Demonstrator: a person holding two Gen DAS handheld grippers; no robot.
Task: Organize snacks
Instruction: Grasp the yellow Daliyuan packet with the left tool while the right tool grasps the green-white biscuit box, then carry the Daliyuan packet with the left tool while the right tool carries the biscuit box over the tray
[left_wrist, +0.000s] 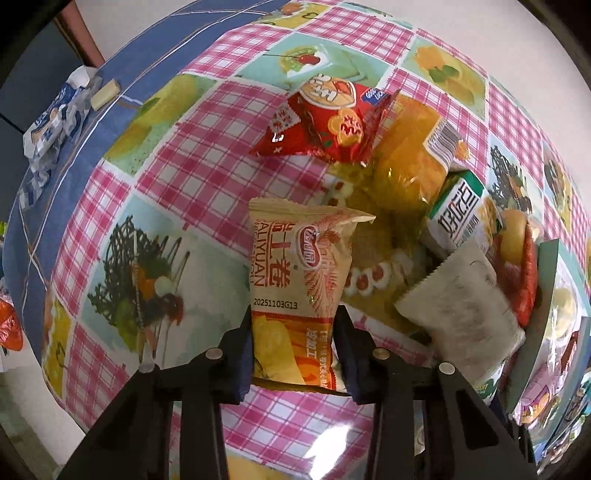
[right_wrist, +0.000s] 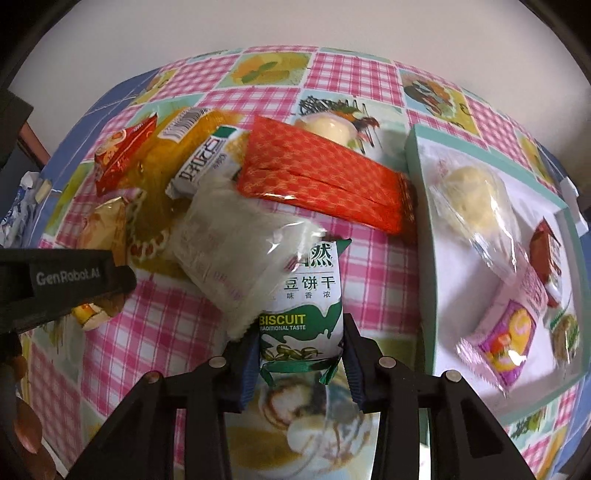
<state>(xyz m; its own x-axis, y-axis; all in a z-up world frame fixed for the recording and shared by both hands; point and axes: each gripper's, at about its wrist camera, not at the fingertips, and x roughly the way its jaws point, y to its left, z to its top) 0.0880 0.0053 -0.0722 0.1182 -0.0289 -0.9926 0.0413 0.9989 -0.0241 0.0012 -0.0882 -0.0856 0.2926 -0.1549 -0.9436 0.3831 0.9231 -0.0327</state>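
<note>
My left gripper (left_wrist: 295, 354) points down at the checked tablecloth and is shut on the lower end of a beige and orange egg-roll packet (left_wrist: 299, 266). Beyond it lies a pile: a red packet (left_wrist: 321, 122), a clear yellow bag (left_wrist: 406, 155), a green and white pack (left_wrist: 458, 214) and a white packet (left_wrist: 461, 306). My right gripper (right_wrist: 301, 358) is shut on a green and white biscuit packet (right_wrist: 303, 314), which a white translucent packet (right_wrist: 229, 251) partly overlaps. An orange-red packet (right_wrist: 321, 181) lies behind it.
A white tray with a teal rim (right_wrist: 417, 177) stands at the right, holding a clear-wrapped pastry (right_wrist: 476, 199), a pink packet (right_wrist: 506, 332) and a red one (right_wrist: 546, 251). Crumpled blue-white wrappers (left_wrist: 55, 122) lie on the blue cloth at the far left.
</note>
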